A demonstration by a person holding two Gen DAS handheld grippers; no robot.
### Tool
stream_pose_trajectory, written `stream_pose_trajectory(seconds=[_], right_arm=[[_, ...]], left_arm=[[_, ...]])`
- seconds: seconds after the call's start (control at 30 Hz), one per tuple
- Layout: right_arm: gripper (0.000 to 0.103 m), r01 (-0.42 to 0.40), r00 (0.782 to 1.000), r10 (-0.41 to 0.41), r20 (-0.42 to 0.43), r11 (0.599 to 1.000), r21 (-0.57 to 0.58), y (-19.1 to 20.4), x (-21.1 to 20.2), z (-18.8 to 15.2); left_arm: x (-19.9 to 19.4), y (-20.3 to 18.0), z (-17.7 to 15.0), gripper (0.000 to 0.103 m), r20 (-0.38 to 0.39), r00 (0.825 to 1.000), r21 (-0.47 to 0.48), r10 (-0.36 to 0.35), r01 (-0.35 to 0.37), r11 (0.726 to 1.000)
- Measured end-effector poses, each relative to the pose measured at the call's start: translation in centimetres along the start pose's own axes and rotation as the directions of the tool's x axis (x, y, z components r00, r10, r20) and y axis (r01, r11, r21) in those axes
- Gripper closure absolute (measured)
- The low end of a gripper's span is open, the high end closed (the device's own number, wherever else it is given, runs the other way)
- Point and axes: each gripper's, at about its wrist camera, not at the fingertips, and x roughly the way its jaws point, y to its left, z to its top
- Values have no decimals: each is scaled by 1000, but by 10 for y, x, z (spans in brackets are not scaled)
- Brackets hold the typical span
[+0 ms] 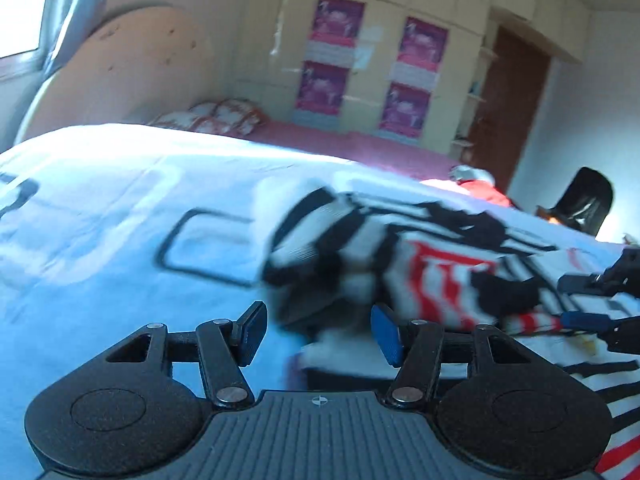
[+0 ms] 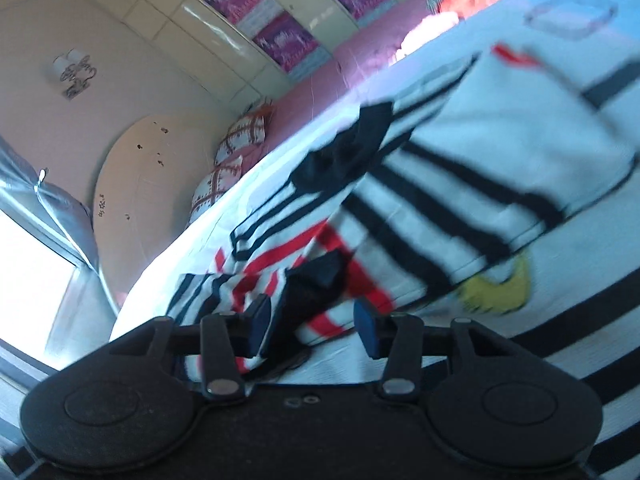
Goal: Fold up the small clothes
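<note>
A small white garment with black and red stripes (image 1: 400, 256) lies crumpled on the white bed sheet (image 1: 120, 184). My left gripper (image 1: 318, 330) is open, its jaws wide apart, right in front of the garment's near bunched end. The right gripper (image 1: 592, 300) shows at the right edge of the left wrist view, at the garment's other side. In the right wrist view the striped garment (image 2: 440, 184) spreads ahead, and my right gripper (image 2: 312, 326) is open with a red-striped and black fold lying between its jaws. Both views are motion-blurred.
The sheet has black outlined prints (image 1: 200, 240). Patterned pillows (image 1: 216, 116) and a rounded headboard (image 1: 132, 68) are at the far end. A wardrobe with pink posters (image 1: 372, 64), a brown door (image 1: 508, 108), a red item (image 1: 480, 188) and a black chair (image 1: 588, 200) stand beyond the bed.
</note>
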Motion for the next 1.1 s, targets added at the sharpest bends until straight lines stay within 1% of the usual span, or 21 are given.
stream_pose_trajectory(seconds=[0.03,0.07,0.1,0.2,0.27,0.33,0.37,0.4,0.43,0.5,0.57,0.6,0.67,0.73,0.77,0.8,0.83,0.9,0.93,0.97,1.1], right_arm=[[55,-19,1000,20,-18,999,49,0,8,0],[54,-38,999,40,-27,996,79,1,14,0],[54,-49,998,54,-36,993,108,2,19,1],[54,-43,997,54,-61,984,173,5,32,3],[55,-7,997,21,-74,981,194,7,43,7],[65,101,991,-83,-103,979,177,10,55,10],[83,137,987,-123,-99,980,147,13,57,12],[91,169,983,-161,-85,981,96,19,59,13],[91,179,982,-176,-67,983,41,24,58,14],[92,167,986,-168,-7,984,-65,38,49,16],[92,146,987,-131,92,971,-188,58,30,20],[92,138,984,-105,147,961,-240,66,18,23],[92,157,965,-78,250,936,-314,72,-8,28],[92,224,936,-117,333,925,-307,59,-28,37],[92,262,925,-155,348,922,-287,47,-32,41],[92,294,922,-197,333,916,-272,36,-30,45],[92,311,925,-235,298,919,-244,21,-27,48],[92,288,935,-230,271,937,-198,5,-28,47],[92,286,935,-228,270,938,-197,0,-28,44],[92,294,933,-236,272,936,-195,-3,-28,41],[92,314,931,-269,247,935,-165,-19,-20,40]], left_arm=[[5,7,-2,45,-17,1000,-7,10,-10,1000],[13,13,-5,45,-35,999,-19,2,-3,1000],[14,18,-6,45,-34,999,-28,-1,0,1000],[28,21,-9,45,-35,999,-23,-8,7,1000],[38,16,-8,45,-32,999,-18,-13,12,1000],[44,12,-6,45,-29,999,-10,-19,19,1000],[47,10,-4,45,-32,999,-6,-23,23,1000],[49,9,-4,45,-36,999,-2,-30,30,1000],[53,7,-2,45,-36,999,5,-29,29,1000],[57,4,-1,45,-39,999,18,-27,28,999],[61,3,0,46,-37,999,18,-20,21,1000],[62,3,0,46,-36,999,16,-19,20,1000],[63,3,-1,52,-33,999,18,-8,9,1000],[63,3,-1,53,-32,999,15,-9,10,1000],[62,3,-2,54,-31,999,13,-10,10,1000],[61,3,-2,54,-29,1000,13,-9,10,1000],[61,3,-3,54,-29,1000,14,-8,9,1000],[60,4,-3,55,-29,1000,7,-10,10,1000],[59,4,-3,57,-29,1000,1,-8,8,1000],[59,6,-3,60,-30,1000,-6,-2,2,1000],[59,3,-1,60,-41,999,15,4,-3,1000]])
